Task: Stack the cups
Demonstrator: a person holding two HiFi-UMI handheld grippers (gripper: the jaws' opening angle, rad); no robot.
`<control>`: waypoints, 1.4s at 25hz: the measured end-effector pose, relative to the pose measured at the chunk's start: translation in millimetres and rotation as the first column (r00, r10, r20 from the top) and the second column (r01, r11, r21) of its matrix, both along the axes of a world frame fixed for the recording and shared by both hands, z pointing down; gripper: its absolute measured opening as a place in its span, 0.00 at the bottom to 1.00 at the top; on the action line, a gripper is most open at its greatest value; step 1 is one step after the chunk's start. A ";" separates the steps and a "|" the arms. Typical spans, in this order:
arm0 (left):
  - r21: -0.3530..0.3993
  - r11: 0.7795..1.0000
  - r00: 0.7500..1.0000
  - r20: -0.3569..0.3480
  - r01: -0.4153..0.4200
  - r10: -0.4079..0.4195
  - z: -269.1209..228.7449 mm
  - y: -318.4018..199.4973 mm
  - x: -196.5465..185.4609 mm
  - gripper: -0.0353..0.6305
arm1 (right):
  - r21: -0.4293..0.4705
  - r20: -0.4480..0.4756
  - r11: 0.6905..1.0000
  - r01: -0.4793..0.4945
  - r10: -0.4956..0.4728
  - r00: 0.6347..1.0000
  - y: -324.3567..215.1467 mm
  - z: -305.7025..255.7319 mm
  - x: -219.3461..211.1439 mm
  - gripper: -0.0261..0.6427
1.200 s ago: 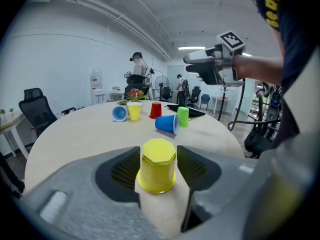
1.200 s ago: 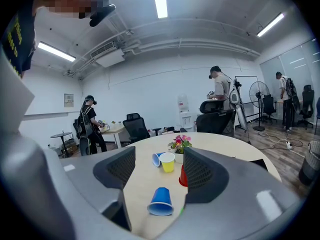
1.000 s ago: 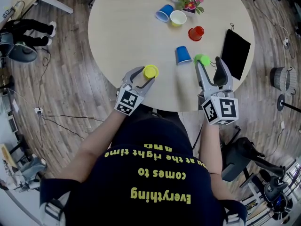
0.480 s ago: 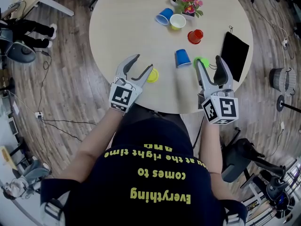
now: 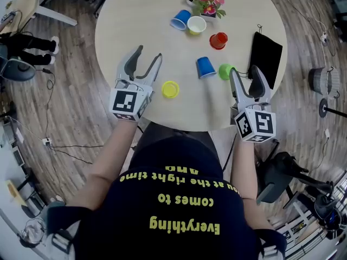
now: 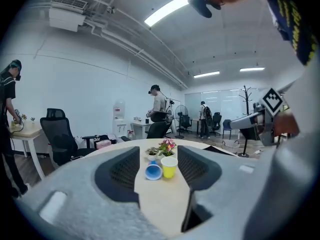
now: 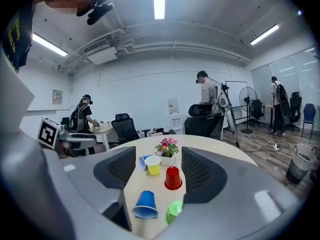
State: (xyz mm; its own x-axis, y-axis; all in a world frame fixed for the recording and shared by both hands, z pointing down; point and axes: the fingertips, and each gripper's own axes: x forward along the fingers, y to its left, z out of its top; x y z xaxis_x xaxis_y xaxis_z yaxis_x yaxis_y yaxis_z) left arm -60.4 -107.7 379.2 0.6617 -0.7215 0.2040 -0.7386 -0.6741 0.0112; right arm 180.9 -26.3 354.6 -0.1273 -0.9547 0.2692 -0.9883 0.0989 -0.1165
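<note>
Several cups sit on the round table (image 5: 135,15). A yellow cup (image 5: 170,89) stands alone near the front edge. My left gripper (image 5: 147,54) hovers open and empty to its left and above it. A blue cup (image 5: 205,67) and a green cup (image 5: 225,71) on its side lie just ahead of my open, empty right gripper (image 5: 244,72). Farther back are a red upside-down cup (image 5: 218,40), an upright yellow cup (image 5: 196,25) and a blue cup on its side (image 5: 179,19). The right gripper view shows the blue cup (image 7: 146,205) and green cup (image 7: 174,211) close before its jaws.
A small flower pot (image 5: 209,4) stands at the table's far edge behind the cups. A black tablet (image 5: 265,52) lies at the right side of the table. Office chairs, desks and people stand around the room in both gripper views.
My left gripper has risen and moved left and away from the near yellow cup, which was between its jaws and now stays on the table. The right gripper has barely shifted.
</note>
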 end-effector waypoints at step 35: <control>-0.040 0.999 0.999 0.017 0.035 -0.034 16.6 -22.1 -22.7 0.41 | -0.331 -0.126 0.938 -0.101 0.062 0.990 -0.7 174.4 28.3 0.40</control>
State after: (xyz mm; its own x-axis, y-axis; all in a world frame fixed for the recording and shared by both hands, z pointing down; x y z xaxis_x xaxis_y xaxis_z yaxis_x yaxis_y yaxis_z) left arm -83.2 -129.8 395.8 0.6329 -0.7348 0.2440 -0.7617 -0.6474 0.0260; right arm 209.2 -27.0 529.0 -0.0036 -0.8120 0.5837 -0.9998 -0.0078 -0.0169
